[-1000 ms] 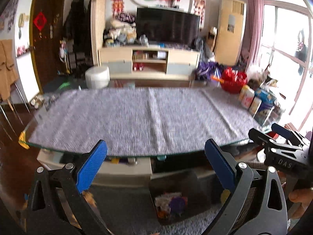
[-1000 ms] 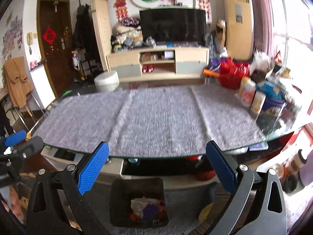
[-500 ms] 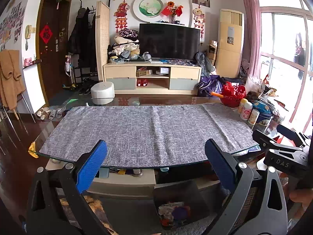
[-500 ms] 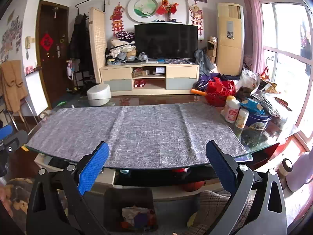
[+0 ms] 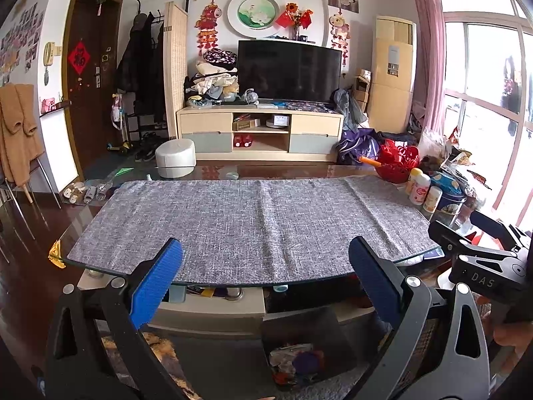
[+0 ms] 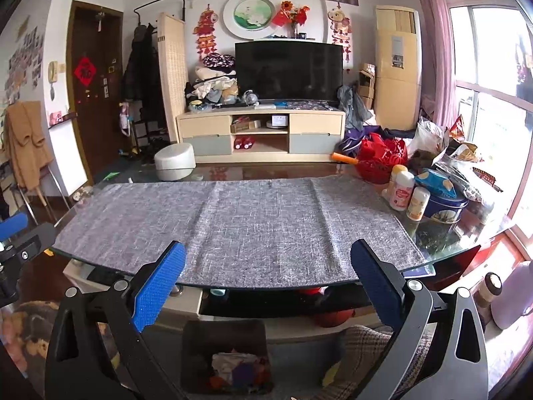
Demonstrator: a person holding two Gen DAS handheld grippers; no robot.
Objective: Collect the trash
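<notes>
Gray cloth (image 5: 253,223) is covering the bench (image 5: 76,230). Both tongs, left (image 5: 265,286) and right (image 6: 266,288), are hanging wide and empty. Trash is sitting in the bin (image 6: 223,333) below the near edge, so checking the corners looks wise.

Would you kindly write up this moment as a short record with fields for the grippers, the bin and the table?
left gripper: open, empty, held short of the table's near edge
right gripper: open, empty, level with the left one
trash bin: dark, on the floor below the table edge, holding colourful scraps
table: glass, under a grey cloth with nothing on it
right end of table: bottles, blue tin, red basket
</notes>
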